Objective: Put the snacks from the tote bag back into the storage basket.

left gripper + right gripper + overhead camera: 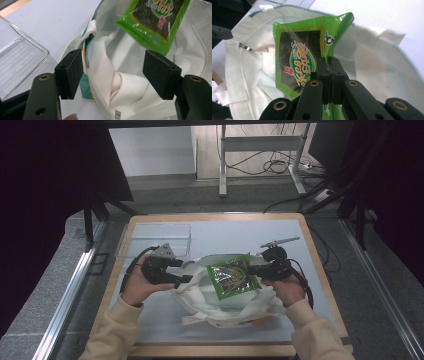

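green snack packet (231,277) hangs over the white bag's (220,307) mouth, pinched by the right tool (256,269); left tool (186,271) wide around the bag's rim.

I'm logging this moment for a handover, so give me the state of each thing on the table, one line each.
Green snack packet: lifted over the bag, pinched at its edge.
White cloth bag: lying on the table, mouth open, rumpled.
Clear plastic tray: empty, set aside near the far left corner.
Left tool: jaws apart, astride the bag's rim.
Right tool: shut on the packet.
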Demonstrator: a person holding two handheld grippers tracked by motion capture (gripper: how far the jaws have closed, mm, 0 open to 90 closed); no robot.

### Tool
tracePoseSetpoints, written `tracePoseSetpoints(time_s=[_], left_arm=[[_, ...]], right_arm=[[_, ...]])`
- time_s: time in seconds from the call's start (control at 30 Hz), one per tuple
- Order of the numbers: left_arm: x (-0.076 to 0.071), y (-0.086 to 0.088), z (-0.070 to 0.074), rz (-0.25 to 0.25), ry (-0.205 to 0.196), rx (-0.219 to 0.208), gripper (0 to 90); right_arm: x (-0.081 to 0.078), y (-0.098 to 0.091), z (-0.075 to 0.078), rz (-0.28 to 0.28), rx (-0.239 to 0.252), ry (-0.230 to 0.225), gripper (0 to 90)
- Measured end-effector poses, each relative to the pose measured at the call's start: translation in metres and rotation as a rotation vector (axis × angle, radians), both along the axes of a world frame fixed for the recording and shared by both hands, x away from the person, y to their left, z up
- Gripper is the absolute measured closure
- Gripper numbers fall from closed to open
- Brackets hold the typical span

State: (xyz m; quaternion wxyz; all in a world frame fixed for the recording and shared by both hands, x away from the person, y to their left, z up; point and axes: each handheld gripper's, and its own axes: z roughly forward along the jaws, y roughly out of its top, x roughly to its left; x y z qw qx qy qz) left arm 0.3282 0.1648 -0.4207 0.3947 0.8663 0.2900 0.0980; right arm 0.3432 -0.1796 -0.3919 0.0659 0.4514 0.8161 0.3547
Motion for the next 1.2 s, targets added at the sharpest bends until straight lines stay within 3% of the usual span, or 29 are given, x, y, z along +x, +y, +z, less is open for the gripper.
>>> tracePoseSetpoints(time_s=[0.3,0.87,1.07,1.2], left_arm=[[0.001,0.002,0.000,0.007,0.000,0.007,32.9],[-0.007,-0.006,0.008,-0.004,0.001,0.011,32.8],[-0.002,-0.021,0.016,-0.022,0.022,0.017,32.9],[0.004,-0.035,0.026,-0.073,0.033,0.008,33.2]], right_arm=[[0.000,-0.008,0.016,0.074,0.004,-0.073,87.8],[0.013,-0.007,0.006,0.281,-0.011,-0.138,87.8],[0.013,-0.006,0.009,0.327,-0.007,-0.181,87.8],[0.010,-0.004,0.011,0.359,-0.004,-0.209,87.8]])
